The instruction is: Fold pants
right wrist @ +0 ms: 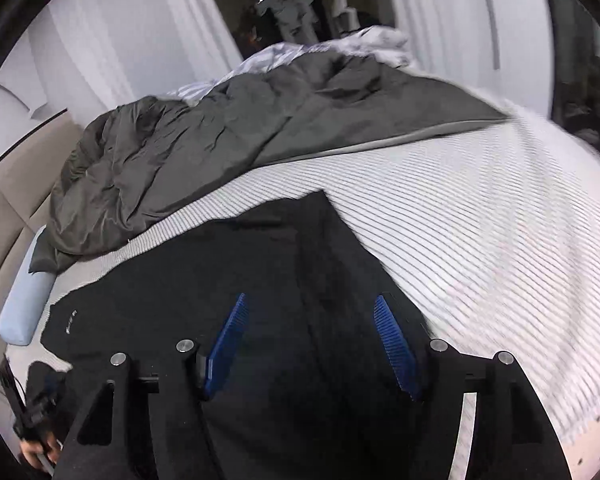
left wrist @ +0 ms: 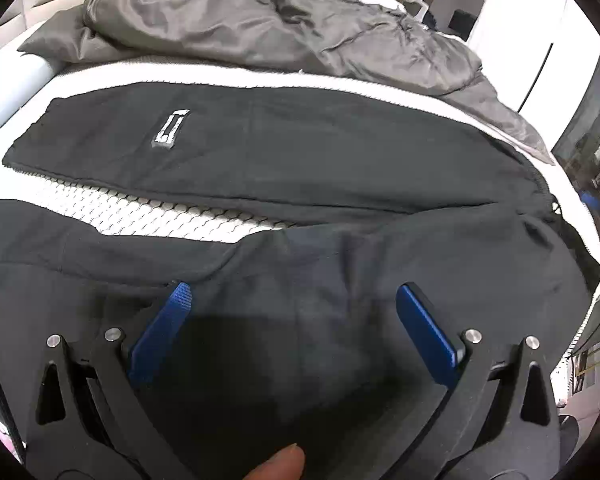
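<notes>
Black pants (left wrist: 284,152) lie spread across the white ribbed mattress (left wrist: 148,216), the two legs apart with a strip of mattress between them. A small white logo (left wrist: 171,128) marks the far leg. My left gripper (left wrist: 294,294) hovers open just over the near leg, and its blue pads (left wrist: 168,320) have only flat fabric under them. In the right wrist view the same pants (right wrist: 228,264) run away to the left. My right gripper (right wrist: 310,306) stands open above their waist end, with nothing pinched between its blue pads (right wrist: 392,344).
A crumpled grey duvet (left wrist: 228,16) fills the far side of the bed, also seen as the duvet (right wrist: 204,152). A light blue pillow (right wrist: 24,312) lies by the beige headboard (right wrist: 4,216). Bare mattress (right wrist: 480,240) stretches to the right of the pants.
</notes>
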Demonstrator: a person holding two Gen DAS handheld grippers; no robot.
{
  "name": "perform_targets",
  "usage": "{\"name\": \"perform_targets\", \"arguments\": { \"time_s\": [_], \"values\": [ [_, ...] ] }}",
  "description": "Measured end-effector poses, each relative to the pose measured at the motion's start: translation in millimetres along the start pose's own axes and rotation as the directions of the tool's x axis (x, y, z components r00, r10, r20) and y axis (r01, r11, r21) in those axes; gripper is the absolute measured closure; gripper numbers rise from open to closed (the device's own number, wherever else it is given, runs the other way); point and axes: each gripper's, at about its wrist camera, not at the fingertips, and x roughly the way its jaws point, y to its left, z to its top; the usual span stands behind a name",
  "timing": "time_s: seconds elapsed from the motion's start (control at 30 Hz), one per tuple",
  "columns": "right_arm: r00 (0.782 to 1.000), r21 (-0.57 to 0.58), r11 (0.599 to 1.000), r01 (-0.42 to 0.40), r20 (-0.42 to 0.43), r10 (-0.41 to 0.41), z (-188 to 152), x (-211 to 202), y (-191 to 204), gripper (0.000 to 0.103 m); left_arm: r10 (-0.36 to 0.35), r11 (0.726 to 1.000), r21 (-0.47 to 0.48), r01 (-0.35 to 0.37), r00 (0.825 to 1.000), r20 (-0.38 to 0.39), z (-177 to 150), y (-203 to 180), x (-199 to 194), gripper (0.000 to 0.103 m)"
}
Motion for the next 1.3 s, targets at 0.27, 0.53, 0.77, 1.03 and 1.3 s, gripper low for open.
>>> {"name": "perform_targets", "arguments": {
  "time_s": [0.27, 0.53, 0.77, 1.03, 1.3],
  "values": [
    [0.978, 0.039, 0.996, 0.08, -0.195, -0.071, 54, 137, -7, 0.086, 0.003, 1.0, -0.016, -0.003, 1.0, -0.015, 3, 14, 10, 0.001],
    [0.955, -0.037, 0.964, 0.262, -0.132, -0.265, 83, 156, -4, 0.094, 0.011, 1.0, 0.02, -0.01, 0.999, -0.031, 4, 14, 18, 0.001],
    [0.982, -0.034, 0.985, 0.171, 0.092, -0.167, 46, 56, 45, 0.036, 0.004, 1.0, -0.012, -0.004, 1.0, -0.016, 5, 15, 9, 0.001],
    [0.987, -0.147, 0.978, -0.147, 0.037, 0.154, -74, 2, 148, 0.027, 0.029, 1.0, 0.002, -0.029, 0.999, 0.029, 0, 7, -9, 0.001],
    [0.963, -0.406, 0.884, -0.232, -0.222, 0.151, -139, 86, 244, 0.057, 0.065, 0.984, 0.168, -0.061, 0.998, -0.016, 0, -35, -2, 0.001]
  ]
}}
